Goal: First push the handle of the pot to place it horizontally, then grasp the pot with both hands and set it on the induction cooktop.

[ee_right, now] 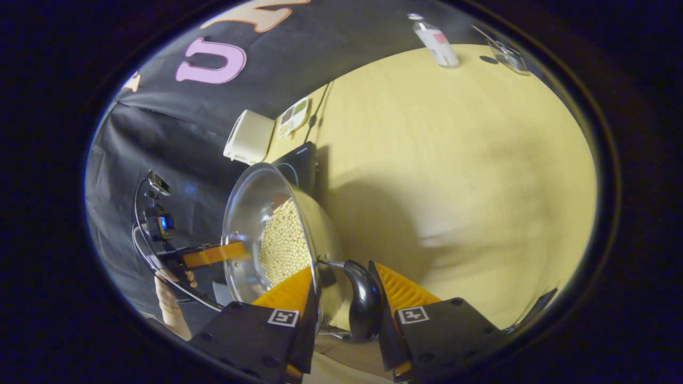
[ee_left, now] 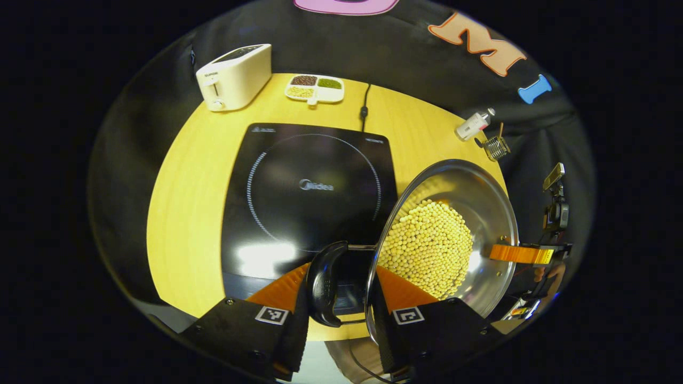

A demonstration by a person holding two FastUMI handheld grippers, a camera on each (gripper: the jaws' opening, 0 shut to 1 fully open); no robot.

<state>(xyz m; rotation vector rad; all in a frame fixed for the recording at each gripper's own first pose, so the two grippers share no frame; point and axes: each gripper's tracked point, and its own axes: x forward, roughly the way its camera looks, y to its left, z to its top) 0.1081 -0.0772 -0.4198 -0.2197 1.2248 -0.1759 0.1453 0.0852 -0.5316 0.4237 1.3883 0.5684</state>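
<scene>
Both tools grip the pot (ee_left: 453,229): left tool (ee_left: 341,298) and right tool (ee_right: 347,304) each clamp a side handle. Pot lifted beside the induction cooktop (ee_left: 299,181), above the worktop (ee_left: 187,202); set-down remains.

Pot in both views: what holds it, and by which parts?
Each hand-held gripper grips one black side handle of the pot: left, right.
</scene>
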